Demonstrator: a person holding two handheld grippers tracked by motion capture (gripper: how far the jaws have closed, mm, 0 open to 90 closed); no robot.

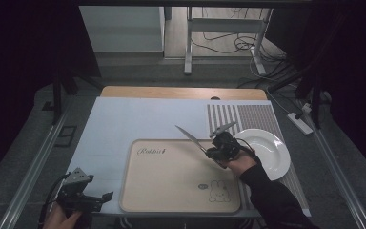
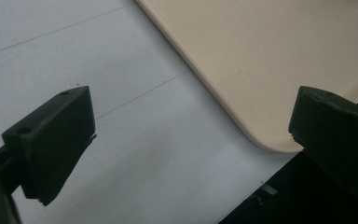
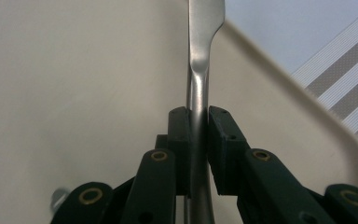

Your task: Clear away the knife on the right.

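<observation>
— While the right gripper [image 1: 208,149] hangs over the far right corner of the beige tray [image 1: 171,191], what is it carrying?

— A table knife [image 1: 190,136]. Its fingers [image 3: 182,140] are clamped on the metal handle [image 3: 198,135], one pad on each side, and the blade runs out ahead of the fingertips, slanting up and away over the tray's far edge.

— So the pick-up is done?

— I'd say so. The knife is off the bench, held clear of both the tray and the white plate [image 1: 276,157], which sits just behind the hand, on the striped mat [image 1: 262,119].

— And the left gripper [image 1: 102,198]?

— Idle, as far as I can judge. Its fingers [image 2: 51,140] stand wide apart with nothing between them, only the pale bench cover [image 2: 144,154] and the tray's near left corner below and ahead of them.

— What's left, then?

— The putting-down. From the look of it the knife is mid-carry, so it has yet to be lowered and let go. Whether it is meant for the tray under the fingers or somewhere else, I can't tell. The tray itself is bare apart from its printed rabbit [image 1: 218,191].
</observation>
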